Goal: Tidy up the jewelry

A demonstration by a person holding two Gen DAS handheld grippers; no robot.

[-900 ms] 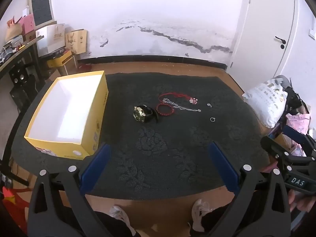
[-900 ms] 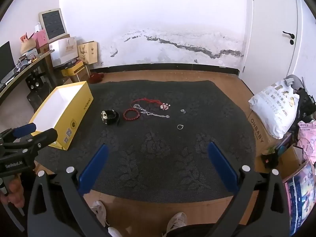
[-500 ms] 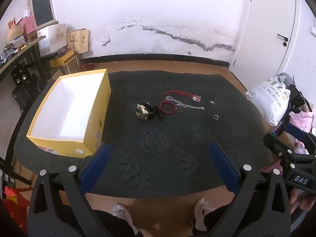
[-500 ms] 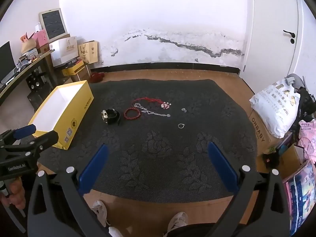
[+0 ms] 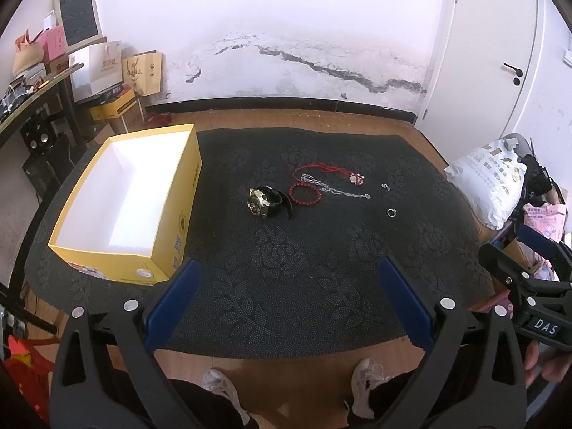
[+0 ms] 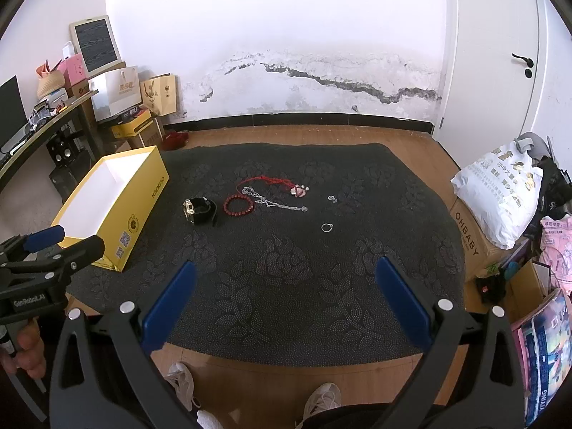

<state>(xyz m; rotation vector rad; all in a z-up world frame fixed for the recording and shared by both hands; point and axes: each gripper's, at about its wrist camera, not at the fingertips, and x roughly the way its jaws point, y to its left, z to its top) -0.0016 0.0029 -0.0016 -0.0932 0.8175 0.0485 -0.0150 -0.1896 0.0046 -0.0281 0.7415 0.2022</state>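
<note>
On a dark patterned mat (image 5: pixel 286 286) (image 6: pixel 286 286) lie a black and gold watch (image 5: pixel 266 202) (image 6: pixel 199 211), a red bead bracelet (image 5: pixel 305 193) (image 6: pixel 238 204), a silver chain (image 5: pixel 334 187) (image 6: pixel 275 200), a red cord necklace with a pink pendant (image 5: pixel 332 171) (image 6: pixel 275 182) and two small rings (image 5: pixel 392 212) (image 6: pixel 327 227). An open, empty yellow box (image 5: pixel 125 196) (image 6: pixel 111 196) stands at the mat's left. My left gripper (image 5: pixel 286 296) and right gripper (image 6: pixel 286 296) are both open and empty, held high over the mat's near edge, well short of the jewelry.
A desk with boxes and bags (image 6: pixel 71 100) stands at the left wall. A white sack (image 6: pixel 500 193) on a cardboard box, and other bags, sit to the right of the mat. The person's feet (image 6: pixel 321 400) are below the grippers.
Both grippers have risen and drawn slightly back, so the mat and jewelry sit a little lower and farther in view. Nothing was grasped.
</note>
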